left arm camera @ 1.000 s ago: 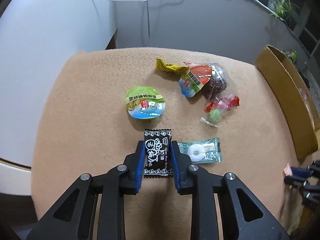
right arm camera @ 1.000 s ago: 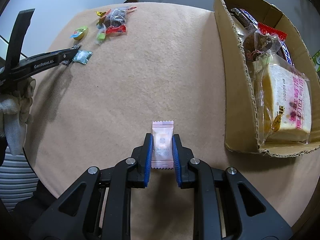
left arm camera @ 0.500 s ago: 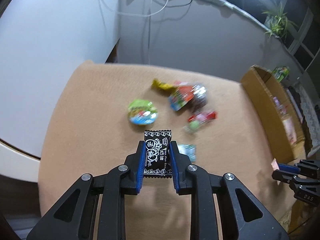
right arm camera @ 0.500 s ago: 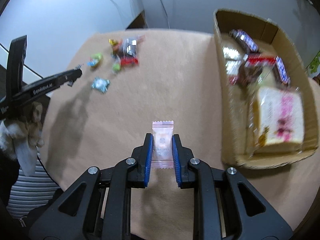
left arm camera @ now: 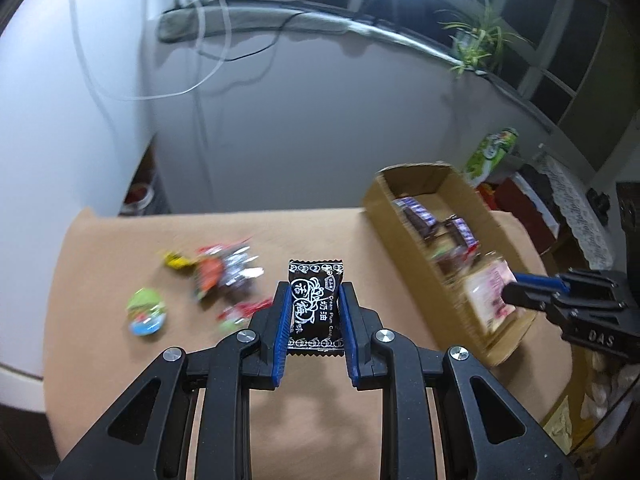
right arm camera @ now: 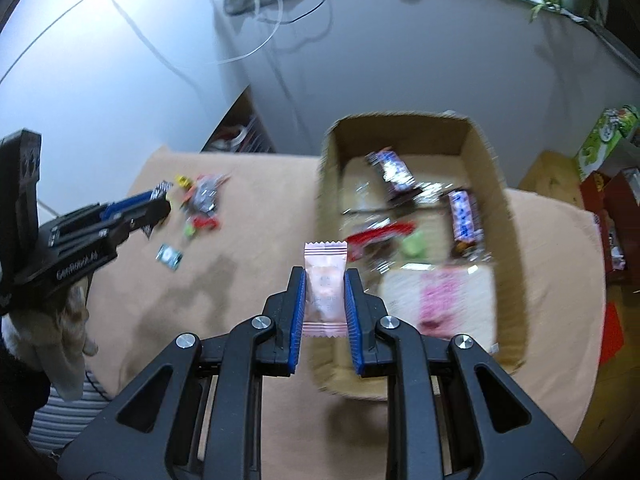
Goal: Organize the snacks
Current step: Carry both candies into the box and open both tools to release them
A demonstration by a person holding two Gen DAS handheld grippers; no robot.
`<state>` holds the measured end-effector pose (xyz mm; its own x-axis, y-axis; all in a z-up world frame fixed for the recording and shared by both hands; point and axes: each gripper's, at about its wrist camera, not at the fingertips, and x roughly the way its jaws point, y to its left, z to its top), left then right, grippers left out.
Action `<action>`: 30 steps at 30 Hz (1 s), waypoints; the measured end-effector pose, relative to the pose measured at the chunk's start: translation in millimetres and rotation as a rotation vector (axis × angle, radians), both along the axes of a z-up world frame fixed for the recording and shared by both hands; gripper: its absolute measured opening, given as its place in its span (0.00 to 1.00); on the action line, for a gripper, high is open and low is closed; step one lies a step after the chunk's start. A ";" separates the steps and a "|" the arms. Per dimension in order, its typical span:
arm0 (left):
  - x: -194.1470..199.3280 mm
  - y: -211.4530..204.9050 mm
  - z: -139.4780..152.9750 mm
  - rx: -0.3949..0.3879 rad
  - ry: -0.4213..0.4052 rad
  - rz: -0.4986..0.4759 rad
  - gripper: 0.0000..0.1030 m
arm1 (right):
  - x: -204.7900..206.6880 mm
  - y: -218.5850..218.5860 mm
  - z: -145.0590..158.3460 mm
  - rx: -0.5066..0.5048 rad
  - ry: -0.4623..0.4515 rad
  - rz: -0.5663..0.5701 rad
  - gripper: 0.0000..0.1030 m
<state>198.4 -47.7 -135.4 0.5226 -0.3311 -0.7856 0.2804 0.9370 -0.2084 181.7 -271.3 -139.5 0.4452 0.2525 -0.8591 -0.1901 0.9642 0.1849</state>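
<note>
The left gripper (left arm camera: 314,316) is clamped on a black plum candy packet (left arm camera: 316,304), its blue pads pressing both long edges so the packet stands upright between them, lifted clear of the tan surface (left arm camera: 120,360). The right gripper (right arm camera: 325,308) is closed tight on a pale pink candy packet (right arm camera: 325,288), also held upright and off the surface, in front of the near left wall of the open cardboard box (right arm camera: 492,184). In the box lie purple-wrapped bars (right arm camera: 464,216), a red-edged clear bag (right arm camera: 380,234) and a large pink-printed bread pack (right arm camera: 440,296). To the left, a small cluster of loose snacks (left arm camera: 224,272) lies on the surface, with a green-lidded jelly cup (left arm camera: 146,312) just beside it and a teal mint wrapper (right arm camera: 169,256) a little nearer. Motion blur smears the loose snacks. In the right wrist view the left gripper reaches in from the left edge, with a gloved hand (right arm camera: 60,344) below it.
</note>
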 end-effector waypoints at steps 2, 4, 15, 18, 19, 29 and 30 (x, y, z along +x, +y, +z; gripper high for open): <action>5.3 -14.3 3.7 -0.006 -0.004 -0.018 0.21 | 7.6 -10.3 4.2 -0.009 -0.010 -0.015 0.19; 8.9 -27.8 6.9 -0.006 -0.013 -0.036 0.21 | 15.9 -20.5 7.9 -0.012 -0.016 -0.031 0.19; 42.2 -86.6 12.2 -0.026 -0.015 -0.100 0.21 | 60.2 -54.3 -3.3 -0.027 -0.004 -0.078 0.19; 50.5 -99.9 9.1 -0.020 -0.011 -0.110 0.21 | 71.1 -60.6 -10.8 -0.029 0.011 -0.090 0.19; 53.9 -104.7 6.9 -0.019 -0.003 -0.114 0.21 | 72.7 -61.5 -12.6 -0.031 0.015 -0.090 0.19; 62.7 -136.3 -12.6 0.007 0.046 -0.158 0.21 | 84.4 -69.2 -29.2 -0.042 0.044 -0.093 0.19; 62.7 -137.7 -13.6 0.008 0.050 -0.160 0.21 | 84.9 -70.0 -29.2 -0.043 0.045 -0.094 0.20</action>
